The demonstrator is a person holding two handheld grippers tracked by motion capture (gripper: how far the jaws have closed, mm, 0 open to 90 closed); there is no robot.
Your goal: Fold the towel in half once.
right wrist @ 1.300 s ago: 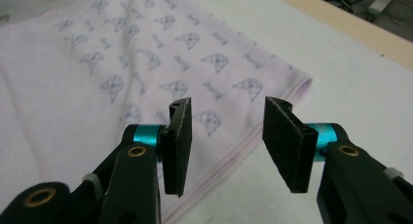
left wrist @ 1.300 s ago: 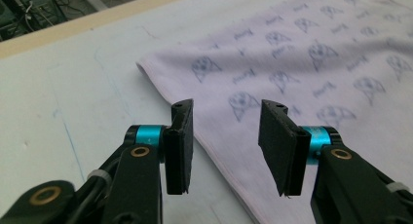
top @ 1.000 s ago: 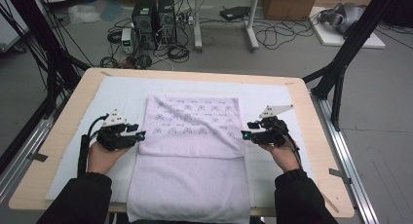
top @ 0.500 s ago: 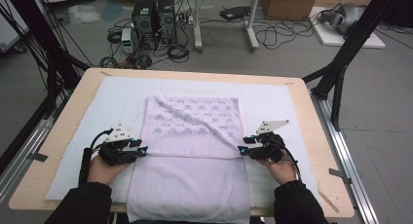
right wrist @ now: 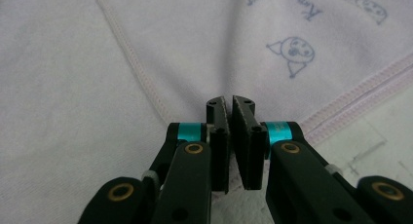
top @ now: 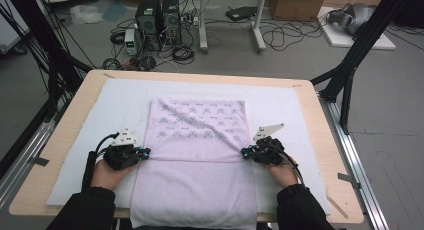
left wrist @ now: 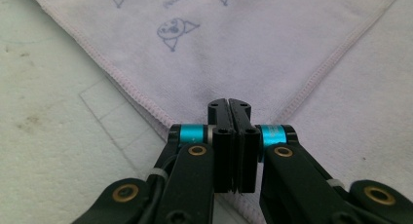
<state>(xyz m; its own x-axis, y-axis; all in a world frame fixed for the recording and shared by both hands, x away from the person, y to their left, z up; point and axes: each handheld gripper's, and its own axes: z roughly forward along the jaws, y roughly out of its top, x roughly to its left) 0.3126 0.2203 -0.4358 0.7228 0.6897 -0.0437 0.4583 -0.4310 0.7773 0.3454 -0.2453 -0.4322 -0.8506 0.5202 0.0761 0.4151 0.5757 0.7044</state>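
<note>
A pale lilac towel [top: 200, 135] with small cat prints lies on the white mat, its near part hanging over the table's front edge. My left gripper [top: 146, 153] is at the towel's left edge and my right gripper [top: 244, 152] is at its right edge. Both sets of jaws have just been closing and now pinch cloth, and creases run from each pinch across the towel. In the left gripper view the gripper [left wrist: 229, 103] grips the hemmed edge of the towel [left wrist: 253, 44]. In the right gripper view the gripper [right wrist: 229, 101] nips a fold of the towel [right wrist: 195, 39].
The white mat [top: 85, 140] covers most of the wooden table [top: 327, 155]. Black frame legs [top: 350, 65] stand at the far right and left. Computers and cables [top: 160, 20] lie on the floor beyond the table.
Both hands have moved a little toward the near edge and sunk onto the towel's side edges. Both sets of jaws have shut on the cloth, and creases now pull toward them.
</note>
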